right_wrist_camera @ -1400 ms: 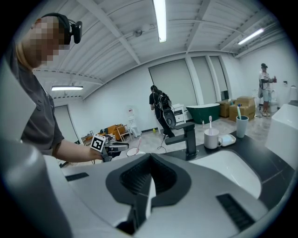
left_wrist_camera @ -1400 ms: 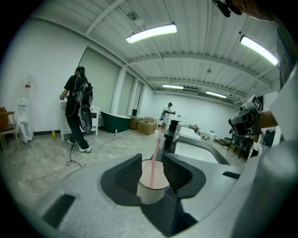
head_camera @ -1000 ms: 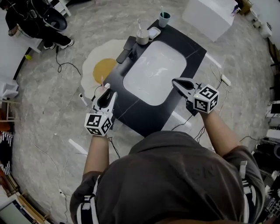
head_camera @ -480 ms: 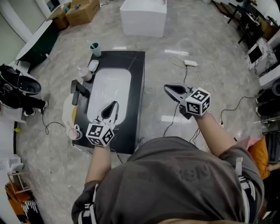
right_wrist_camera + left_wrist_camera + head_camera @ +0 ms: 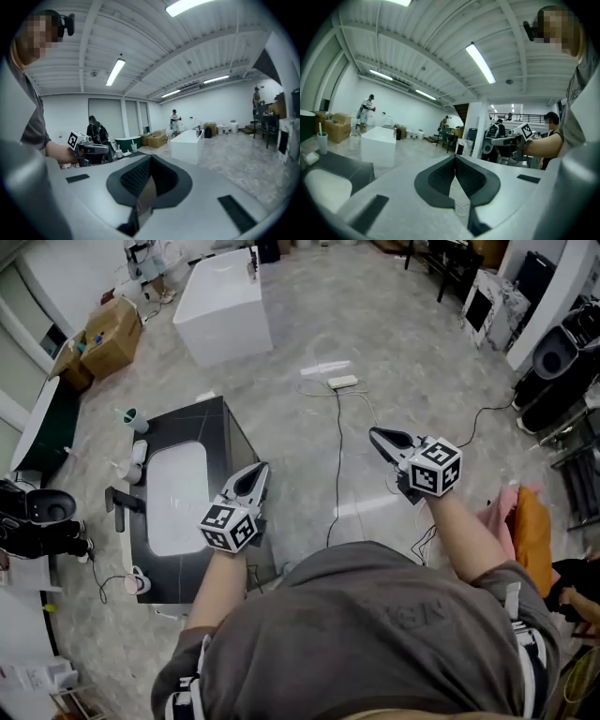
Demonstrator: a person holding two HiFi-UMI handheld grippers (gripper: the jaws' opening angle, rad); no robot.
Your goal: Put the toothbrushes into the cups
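Bright ceiling strip lights overhead, fisheye-warped edges.

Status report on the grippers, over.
Left gripper shut, empty. Right gripper shut, empty. Both point away from the counter. Green cup stands on it beside the basin; toothbrushes too small to see.

Black marbled counter, white basin, teal cup, grey veined floor.

My black vanity top stands on the grey stone floor, a white basin sunk into it. Along its left edge stand a teal cup, a soap dish, a white cup and a black faucet.
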